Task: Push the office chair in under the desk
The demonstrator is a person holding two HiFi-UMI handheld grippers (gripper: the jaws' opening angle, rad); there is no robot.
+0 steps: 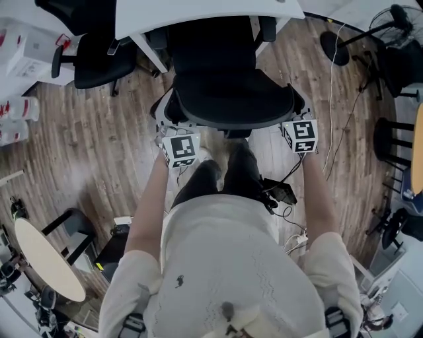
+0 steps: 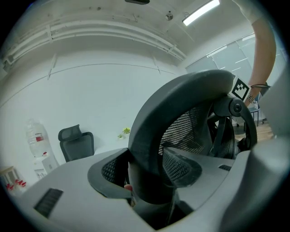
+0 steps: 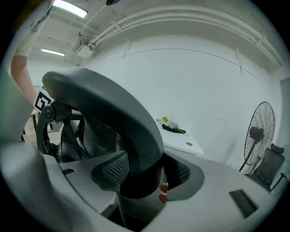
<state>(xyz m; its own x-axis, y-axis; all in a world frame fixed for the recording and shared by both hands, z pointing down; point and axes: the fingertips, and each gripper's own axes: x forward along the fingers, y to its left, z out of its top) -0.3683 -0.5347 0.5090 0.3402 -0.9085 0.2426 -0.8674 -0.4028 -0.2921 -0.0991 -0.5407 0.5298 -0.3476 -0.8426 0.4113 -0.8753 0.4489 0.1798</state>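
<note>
The black mesh office chair [image 1: 225, 86] stands at the white desk [image 1: 198, 13], its seat partly under the desktop and its backrest towards me. My left gripper [image 1: 170, 124] is closed on the left edge of the backrest frame [image 2: 181, 108]; the frame fills the gap between the pads of the left gripper [image 2: 145, 174]. On the right edge of the same backrest frame [image 3: 113, 113] my right gripper [image 1: 295, 111] is closed, with the frame pressed between the pads of the right gripper [image 3: 145, 174]. Both marker cubes sit just behind the backrest.
A second black chair [image 1: 92, 56] stands at the upper left beside the desk. A standing fan [image 1: 370, 33] and cables [image 1: 330, 105] are at the right. A round table [image 1: 46, 261] is at the lower left, water bottles [image 1: 16, 109] at the left edge.
</note>
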